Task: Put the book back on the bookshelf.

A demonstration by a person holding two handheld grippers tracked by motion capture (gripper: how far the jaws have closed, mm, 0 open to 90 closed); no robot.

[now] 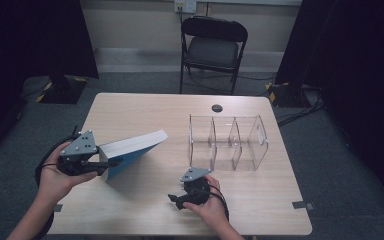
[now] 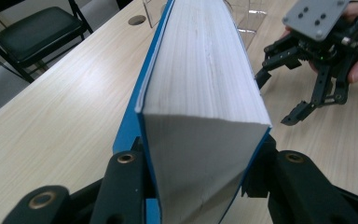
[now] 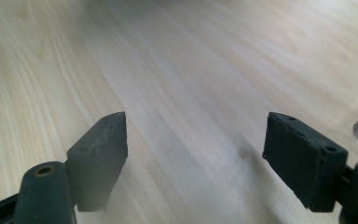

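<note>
The left gripper (image 1: 111, 163) pinches a blue book (image 1: 135, 147), tilting it off the bench (image 1: 145, 107). The right gripper (image 1: 176, 200) hangs spread and empty. Next, likely, comes slotting the book into the clear organizer (image 1: 227, 142).

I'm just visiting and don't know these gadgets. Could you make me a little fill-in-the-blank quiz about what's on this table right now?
1. The left gripper has its jaws clamped on a thick book with a ____ cover.
2. The clear organizer on the table is split into ____ compartments.
3. The right gripper has its jaws spread, and between them there is ____.
4. Beyond the table's far edge stands a black folding ____.

Missing words: blue; three; nothing; chair
</note>
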